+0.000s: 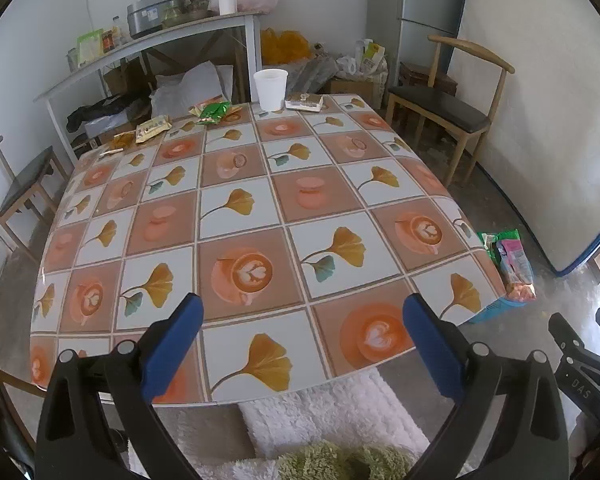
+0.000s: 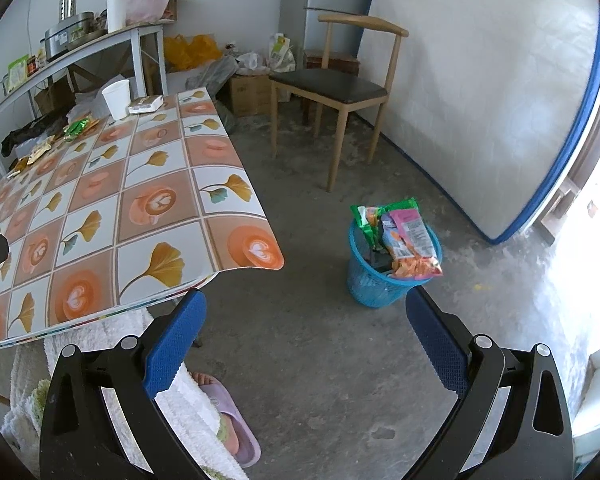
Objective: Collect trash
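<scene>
Hovering empty, the left gripper [image 1: 302, 328] spreads its fingers [image 1: 176, 344] wide above the counter [image 1: 260, 208], the right gripper [image 2: 306, 330] equally spread near the blue bin [image 2: 372, 284]

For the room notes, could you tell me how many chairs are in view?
2: one chair stands right of the table by the wall, another chair at its left side; others may be hidden.

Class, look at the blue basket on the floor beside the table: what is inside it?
The blue basket holds snack wrappers sticking above its rim: a green one, a pink one and an orange-printed packet. Anything lower down is covered by them.
</scene>
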